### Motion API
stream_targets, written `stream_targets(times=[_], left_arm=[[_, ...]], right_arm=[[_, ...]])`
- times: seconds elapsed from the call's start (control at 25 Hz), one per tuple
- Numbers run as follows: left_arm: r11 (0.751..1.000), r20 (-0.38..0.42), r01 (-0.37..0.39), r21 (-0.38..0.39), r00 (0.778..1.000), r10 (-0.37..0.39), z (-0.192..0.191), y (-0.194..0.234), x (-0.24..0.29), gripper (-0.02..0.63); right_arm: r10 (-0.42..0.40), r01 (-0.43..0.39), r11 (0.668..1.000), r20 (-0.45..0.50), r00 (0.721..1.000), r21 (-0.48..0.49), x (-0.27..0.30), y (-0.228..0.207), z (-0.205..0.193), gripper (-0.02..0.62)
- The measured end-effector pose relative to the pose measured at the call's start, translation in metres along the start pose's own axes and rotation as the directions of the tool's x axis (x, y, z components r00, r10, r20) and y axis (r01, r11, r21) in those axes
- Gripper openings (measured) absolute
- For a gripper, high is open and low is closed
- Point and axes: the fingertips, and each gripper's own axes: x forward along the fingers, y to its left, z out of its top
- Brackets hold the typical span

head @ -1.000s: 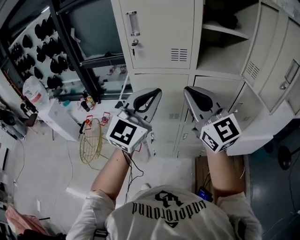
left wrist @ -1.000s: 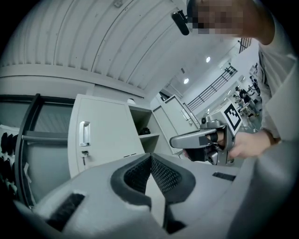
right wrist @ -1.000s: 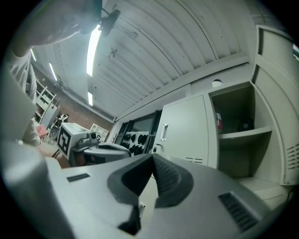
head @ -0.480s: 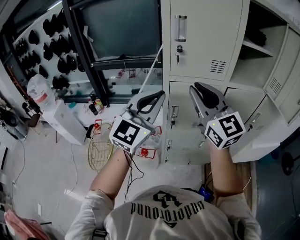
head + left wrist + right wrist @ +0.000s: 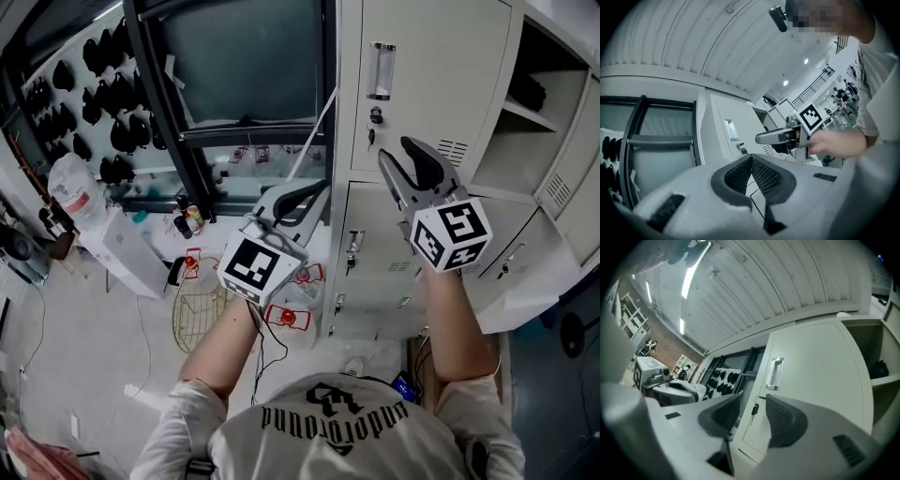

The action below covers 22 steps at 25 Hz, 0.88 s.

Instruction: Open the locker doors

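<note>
The tall closed locker door carries a recessed handle with a key in the lock under it. My right gripper hovers just in front of this door, below the lock and apart from it. Its jaws have just been opening and stand open with nothing between them. In the right gripper view the key shows through the gap of the right gripper, under the handle. My left gripper is shut and empty, left of the lockers. Its pads meet at the left gripper's tip.
Lockers to the right stand open, with one door swung out and a shelf showing. A closed lower door sits below. On the left are a black metal frame, a white box, a racket and floor clutter.
Both grippers have moved left along the lockers and a little up, away from the open lockers to the closed upper door. The right jaws went from shut to open.
</note>
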Motion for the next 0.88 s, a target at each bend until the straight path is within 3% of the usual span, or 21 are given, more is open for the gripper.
stream_targets(times=[0.52, 0.88], left_arm=[[0.998, 0.002, -0.057, 0.014, 0.998, 0.057, -0.025, 0.047, 0.039, 0.008], [0.998, 0.009, -0.057, 0.007, 0.998, 0.057, -0.035, 0.059, 0.041, 0.008]], right_arm=[[0.033, -0.031, 0.999, 0.043, 0.999, -0.037, 0.063, -0.02, -0.013, 0.166], [-0.01, 0.012, 0.997, 0.04, 0.999, -0.072, 0.071, -0.024, -0.015, 0.115]])
